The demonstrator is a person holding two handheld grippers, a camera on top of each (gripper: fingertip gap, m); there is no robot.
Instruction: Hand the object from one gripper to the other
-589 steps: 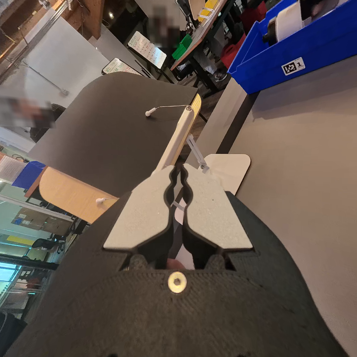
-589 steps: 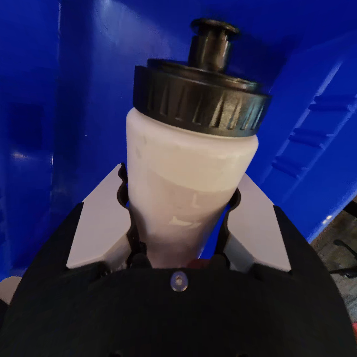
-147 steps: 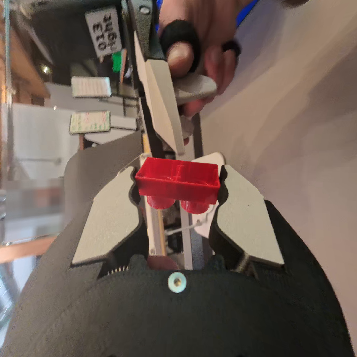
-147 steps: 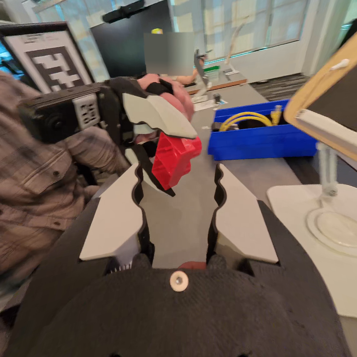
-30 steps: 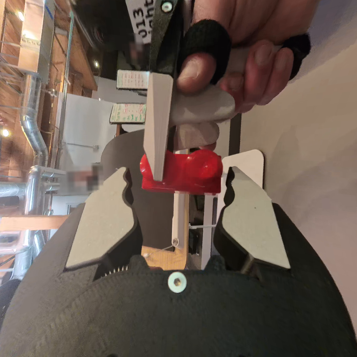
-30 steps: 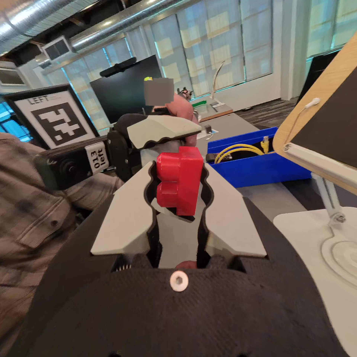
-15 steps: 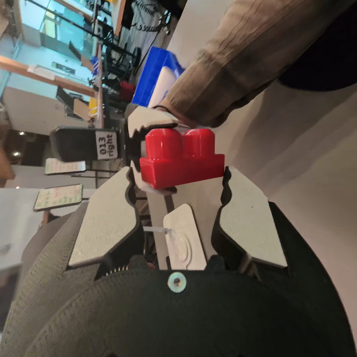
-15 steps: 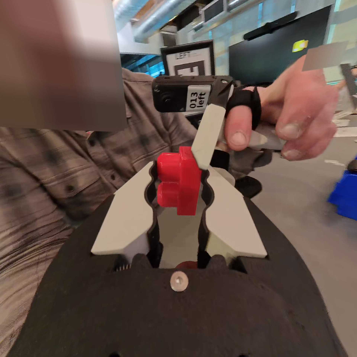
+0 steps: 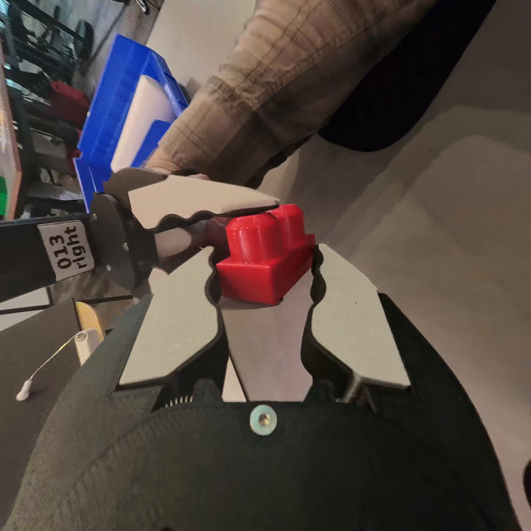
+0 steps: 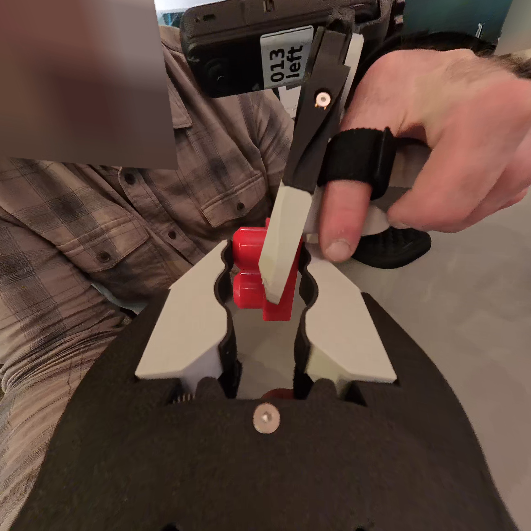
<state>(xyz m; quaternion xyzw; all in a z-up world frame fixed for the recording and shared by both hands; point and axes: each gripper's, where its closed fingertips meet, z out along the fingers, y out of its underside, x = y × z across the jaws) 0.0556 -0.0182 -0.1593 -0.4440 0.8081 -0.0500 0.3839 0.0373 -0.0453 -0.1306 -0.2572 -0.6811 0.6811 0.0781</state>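
Your right gripper (image 10: 265, 275) is pinching the red brick (image 10: 250, 273) across studs and base. The left gripper (image 9: 263, 271) brackets the brick's 2 ends along its long axis, fingers touching or nearly so; can't tell if it's clamped. I'd confirm the left squeeze before you let go with the right.

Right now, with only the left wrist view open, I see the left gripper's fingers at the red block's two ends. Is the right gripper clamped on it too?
Observer: Yes. The right wrist view shows the right gripper shut on the red block, one finger on its studs, the other on its flat underside.
Operator: Who holds the left gripper?
Observer: A hand, its thumb through a black strap.
Operator: What is behind the block?
Observer: The front of a person's plaid shirt.
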